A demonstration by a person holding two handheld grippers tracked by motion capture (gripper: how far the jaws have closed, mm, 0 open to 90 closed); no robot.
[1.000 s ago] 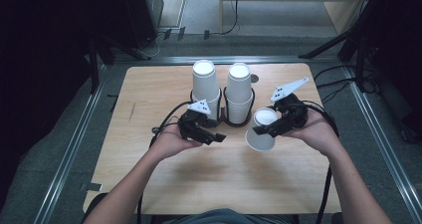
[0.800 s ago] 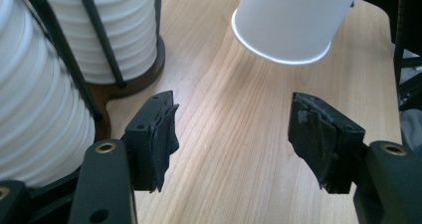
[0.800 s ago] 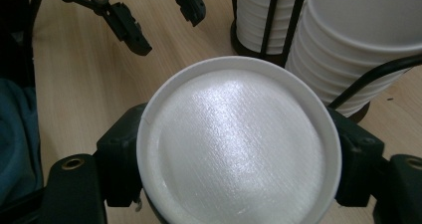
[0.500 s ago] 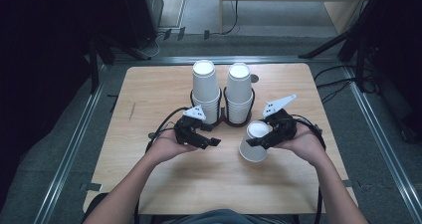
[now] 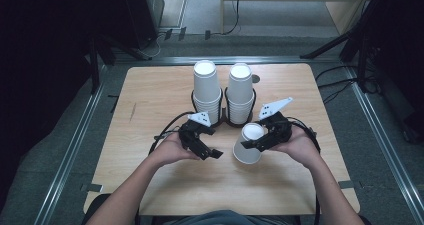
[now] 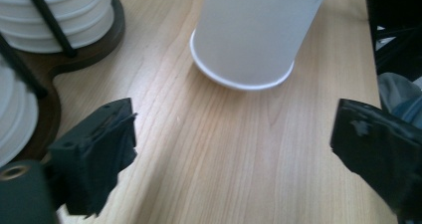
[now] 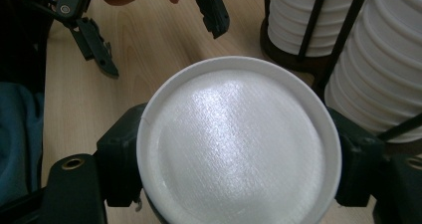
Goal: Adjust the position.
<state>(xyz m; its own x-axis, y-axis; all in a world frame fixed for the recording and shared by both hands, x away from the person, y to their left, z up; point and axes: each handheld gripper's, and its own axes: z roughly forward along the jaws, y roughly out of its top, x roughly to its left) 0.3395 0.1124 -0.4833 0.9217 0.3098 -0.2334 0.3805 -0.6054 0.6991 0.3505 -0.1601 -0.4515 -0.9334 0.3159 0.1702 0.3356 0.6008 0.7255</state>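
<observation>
My right gripper [image 5: 254, 144] is shut on a single white paper cup [image 5: 248, 146], held upside down and tilted, its rim low over the wooden table [image 5: 150, 95]. In the right gripper view the cup's base [image 7: 234, 144] faces the camera, with a black jaw pressed on each side of it. My left gripper [image 5: 212, 147] is to the cup's left; its jaws have just been opening and stand wide apart with nothing between them. In the left gripper view the cup [image 6: 251, 35] hangs ahead of the left gripper [image 6: 239, 117]. The left gripper [image 7: 164, 50] also shows beyond the cup in the right gripper view.
Two tall stacks of upturned white cups [image 5: 206, 87] [image 5: 240, 90] stand in a dark wire holder [image 5: 225, 116] at the table's middle back, just behind both grippers. Bare wood lies in front of the hands and to both sides. Cables trail from each gripper.
The right gripper has come down and toward the person with the cup. The left gripper's jaws have spread wider; the left hand has hardly shifted.
</observation>
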